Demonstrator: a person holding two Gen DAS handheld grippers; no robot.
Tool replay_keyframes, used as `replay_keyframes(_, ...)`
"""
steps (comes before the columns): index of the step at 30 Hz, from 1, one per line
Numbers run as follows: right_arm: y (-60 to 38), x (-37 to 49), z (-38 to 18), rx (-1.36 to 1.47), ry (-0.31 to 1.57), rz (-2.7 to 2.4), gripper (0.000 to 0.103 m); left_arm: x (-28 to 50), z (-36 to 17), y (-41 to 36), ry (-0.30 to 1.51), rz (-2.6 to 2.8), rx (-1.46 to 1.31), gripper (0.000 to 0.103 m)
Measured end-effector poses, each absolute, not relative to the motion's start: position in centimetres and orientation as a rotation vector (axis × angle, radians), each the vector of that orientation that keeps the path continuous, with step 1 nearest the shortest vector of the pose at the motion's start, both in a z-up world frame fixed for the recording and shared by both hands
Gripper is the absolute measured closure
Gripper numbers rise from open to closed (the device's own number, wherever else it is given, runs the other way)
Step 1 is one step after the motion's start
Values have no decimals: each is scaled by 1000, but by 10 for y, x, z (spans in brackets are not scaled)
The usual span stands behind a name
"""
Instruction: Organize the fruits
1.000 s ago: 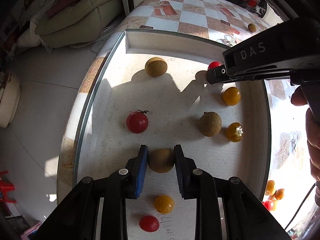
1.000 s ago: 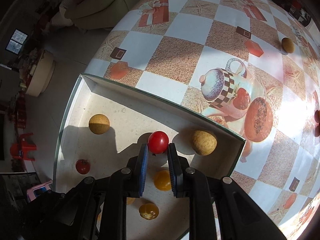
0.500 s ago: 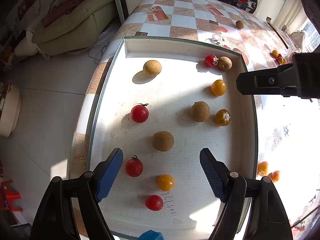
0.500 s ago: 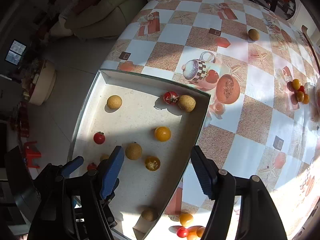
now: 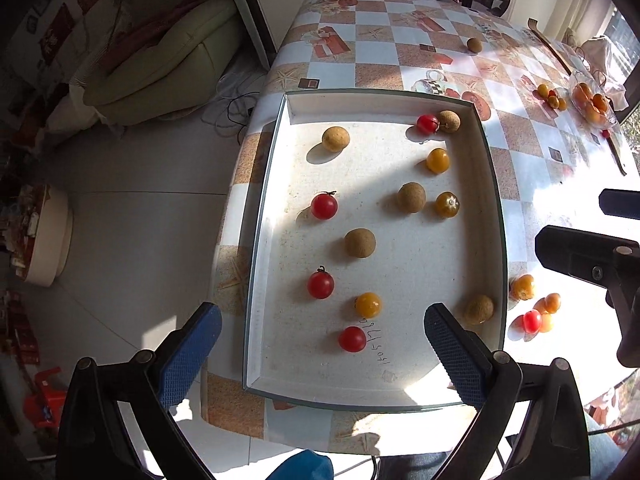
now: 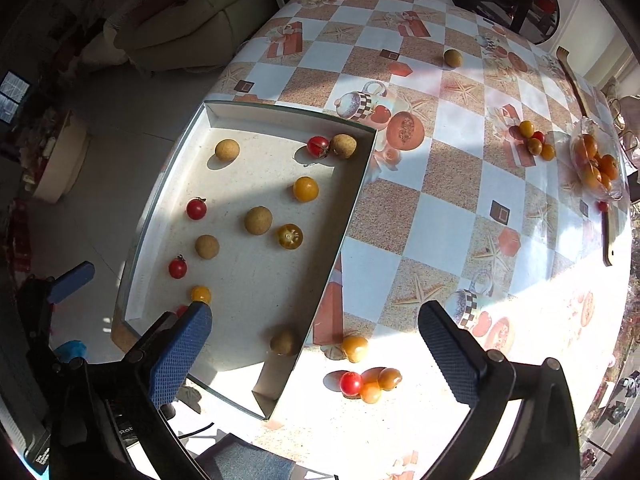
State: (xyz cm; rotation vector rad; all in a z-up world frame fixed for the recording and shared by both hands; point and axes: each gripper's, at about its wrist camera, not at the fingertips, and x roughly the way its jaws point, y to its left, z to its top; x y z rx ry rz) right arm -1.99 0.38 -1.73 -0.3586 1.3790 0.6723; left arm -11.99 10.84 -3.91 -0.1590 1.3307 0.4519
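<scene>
A white tray [image 5: 264, 208] on the checked table holds several red tomatoes, yellow tomatoes and brown round fruits. A brown fruit [image 5: 360, 243] lies free in the tray's middle. A red tomato [image 5: 427, 123] rests against another brown fruit [image 5: 448, 121] in the far right corner, and the right wrist view shows that red tomato [image 6: 318, 146] too. My left gripper [image 5: 322, 320] hangs above the tray's near end, jaws opening, nothing between them. My right gripper [image 6: 316, 316] hovers over the tray's near right corner [image 6: 280, 376], jaws opening and empty.
Loose small tomatoes [image 6: 354, 348] and a red one [image 6: 351, 383] lie on the table just right of the tray. A clear bowl of orange fruit [image 6: 596, 164] stands at the far right. A lone brown fruit [image 6: 453, 58] sits far back. Floor and a sofa lie left.
Both grippers opened wide and rose. The left let go of the brown fruit in the tray's middle. The right released the red tomato in the far corner and drew back toward the near right.
</scene>
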Motion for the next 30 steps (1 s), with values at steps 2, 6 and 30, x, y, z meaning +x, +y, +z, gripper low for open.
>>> replay_keyframes(2, 3, -24, -10, -361, 1379, 669, 0, -124, -31, 110, 1332, 450, -157, 1)
replay_keyframes(6, 3, -30, 2, -379, 1377, 655, 0, -128, -16, 115, 1348, 421, -175, 1)
replay_keyframes(30, 5, -34, 35, -437, 1328, 600, 0, -133, 5, 100, 1427, 328, -98, 1)
